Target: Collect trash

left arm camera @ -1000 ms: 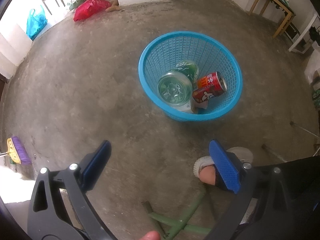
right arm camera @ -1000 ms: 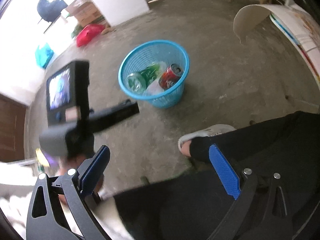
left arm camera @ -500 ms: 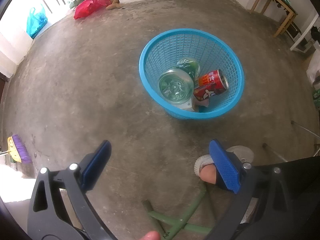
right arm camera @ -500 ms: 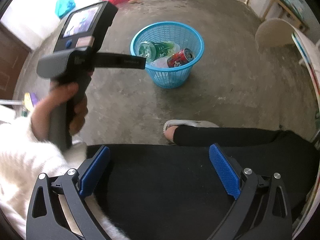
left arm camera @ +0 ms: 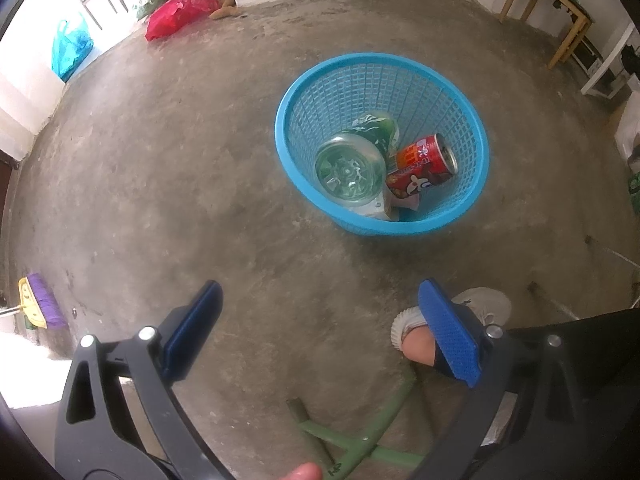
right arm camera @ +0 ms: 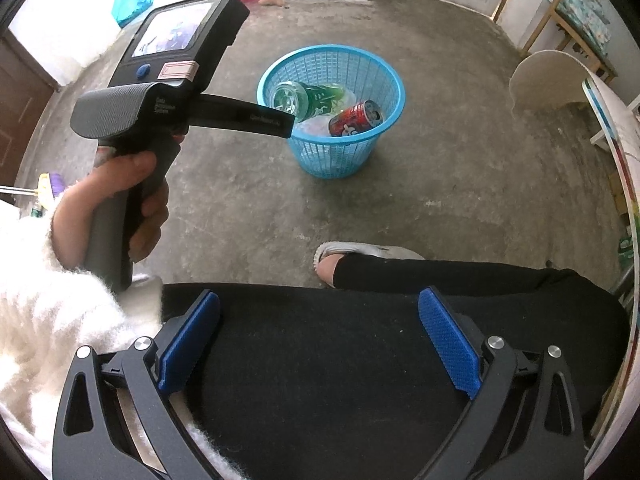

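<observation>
a blue plastic mesh basket (left arm camera: 382, 80) stands on the concrete floor (left arm camera: 160, 168), holding a green plastic bottle (left arm camera: 352, 168) lying bottom-up beside a red drink can (left arm camera: 424, 164), the two touching. the left gripper (left arm camera: 320, 332) hangs above the bare floor short of the basket, its blue pads spread wide with nothing between them. the right gripper (right arm camera: 320, 340) is likewise spread and empty, over a black trouser leg (right arm camera: 360, 360). a hand (right arm camera: 120, 208) in a white fluffy sleeve grips the left device's handle.
</observation>
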